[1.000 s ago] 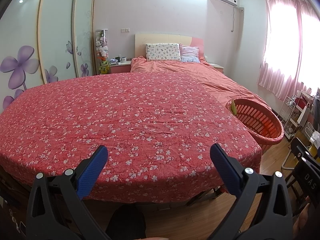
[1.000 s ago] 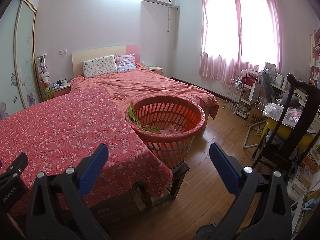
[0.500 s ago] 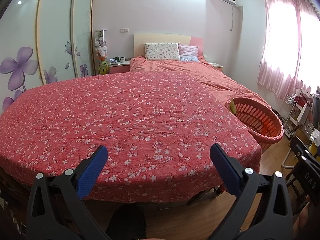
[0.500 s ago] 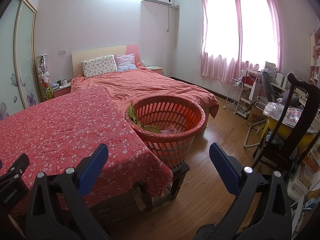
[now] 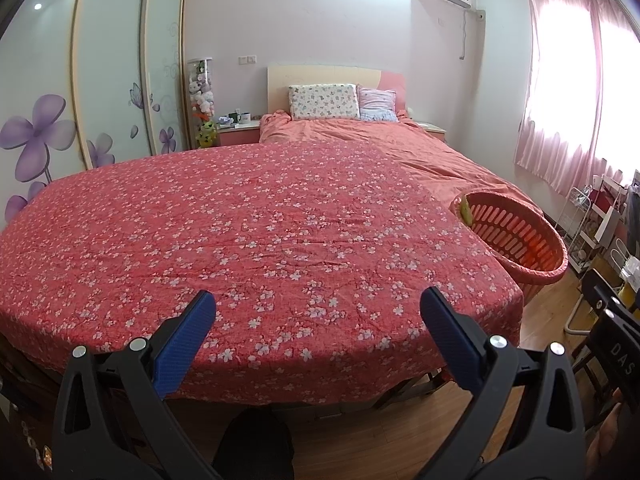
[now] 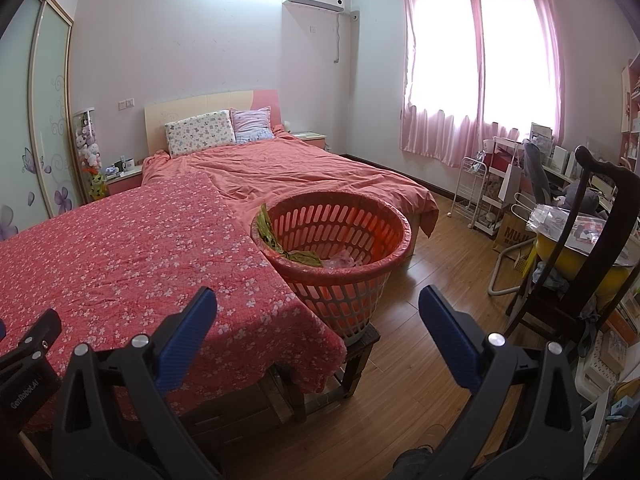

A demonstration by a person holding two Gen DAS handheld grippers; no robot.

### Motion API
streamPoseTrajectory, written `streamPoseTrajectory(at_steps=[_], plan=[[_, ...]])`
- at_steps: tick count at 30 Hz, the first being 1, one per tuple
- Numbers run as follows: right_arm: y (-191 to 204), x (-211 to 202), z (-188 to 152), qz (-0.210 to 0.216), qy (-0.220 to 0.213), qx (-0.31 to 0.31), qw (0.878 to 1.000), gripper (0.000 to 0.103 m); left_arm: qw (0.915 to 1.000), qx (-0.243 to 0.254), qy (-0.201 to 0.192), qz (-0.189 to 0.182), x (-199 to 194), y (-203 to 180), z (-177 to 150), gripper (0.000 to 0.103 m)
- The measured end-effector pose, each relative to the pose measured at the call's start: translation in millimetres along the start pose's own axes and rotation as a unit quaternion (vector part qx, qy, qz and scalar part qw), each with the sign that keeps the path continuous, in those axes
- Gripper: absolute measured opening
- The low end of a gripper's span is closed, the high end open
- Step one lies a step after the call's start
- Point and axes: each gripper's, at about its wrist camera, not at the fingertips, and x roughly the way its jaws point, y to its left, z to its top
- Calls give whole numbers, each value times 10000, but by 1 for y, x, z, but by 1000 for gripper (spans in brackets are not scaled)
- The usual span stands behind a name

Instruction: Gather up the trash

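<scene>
An orange slatted basket [image 6: 372, 232] stands on a low wooden stool at the table's right end; it also shows in the left wrist view [image 5: 532, 248]. Inside lie green wrappers [image 6: 272, 232] and some pale crumpled trash [image 6: 340, 260]. The table wears a red floral cloth [image 5: 260, 232], and I see no trash on it. My left gripper [image 5: 318, 320] is open and empty, hanging over the table's near edge. My right gripper [image 6: 318, 316] is open and empty, in front of the basket, above the table corner and floor.
A bed [image 6: 300, 172] with an orange cover lies behind the table. A dark wooden chair [image 6: 592, 248], a yellow stool and cluttered shelves stand at the right. A white wire rack [image 6: 476, 192] is under the window. Wardrobe doors [image 5: 100, 80] line the left wall.
Both views have barely shifted. Both grippers stay open and empty.
</scene>
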Motion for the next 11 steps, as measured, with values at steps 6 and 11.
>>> streamPoseTrajectory(at_steps=[6,11], plan=[[0,0,-1,6,4,0,10000,99,10000,10,5,16,1,0,0,101],[1,1,-2,8,7,6,10000,99,10000,16,10,14,1,1,1,101]])
